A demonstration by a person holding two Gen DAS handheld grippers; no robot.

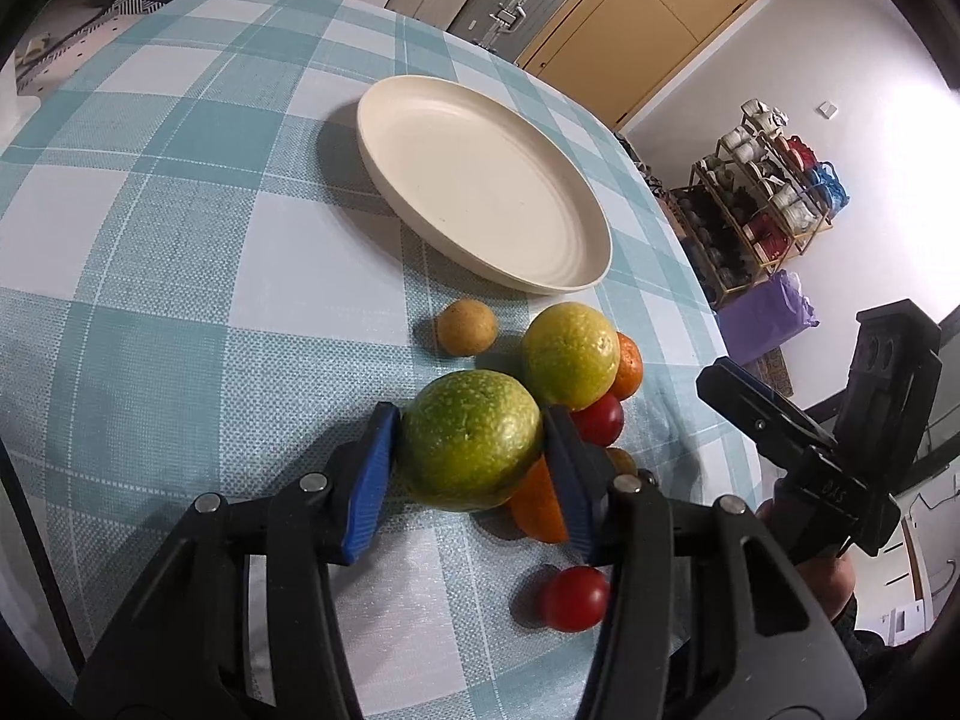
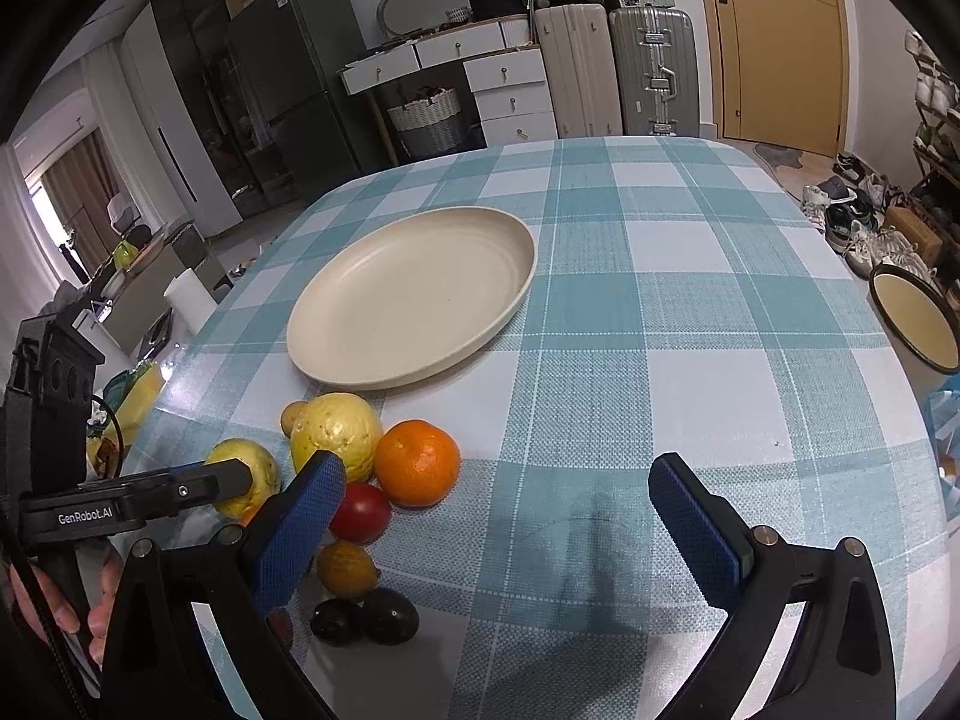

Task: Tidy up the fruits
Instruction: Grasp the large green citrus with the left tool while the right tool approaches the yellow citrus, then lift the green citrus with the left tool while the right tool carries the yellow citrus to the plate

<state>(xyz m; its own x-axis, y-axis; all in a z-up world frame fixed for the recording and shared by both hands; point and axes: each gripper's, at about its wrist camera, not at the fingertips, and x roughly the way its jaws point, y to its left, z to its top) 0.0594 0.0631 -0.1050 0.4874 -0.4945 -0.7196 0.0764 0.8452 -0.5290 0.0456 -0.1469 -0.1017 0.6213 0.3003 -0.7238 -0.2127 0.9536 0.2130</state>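
My left gripper [image 1: 471,420] is shut on a green round fruit [image 1: 468,438], its blue pads pressed on both sides; the fruit rests low over the checked cloth. Just beyond lie a yellow-green fruit [image 1: 570,354], an orange [image 1: 629,366], a small brown fruit [image 1: 466,327] and a red tomato [image 1: 600,420]. Another orange [image 1: 540,504] is half hidden under the held fruit, and a second tomato [image 1: 576,597] sits nearer. The cream plate [image 1: 480,180] is empty behind them. My right gripper [image 2: 497,471] stands open over bare cloth, to the right of the orange [image 2: 417,462] and tomato [image 2: 360,510].
Two dark fruits [image 2: 366,615] and a small yellow one [image 2: 345,567] lie by my right gripper's left finger. A cream enamel pot [image 2: 912,318] stands off the table's right edge. A person's hand [image 2: 90,600] holds the left tool. Suitcases and drawers stand behind the table.
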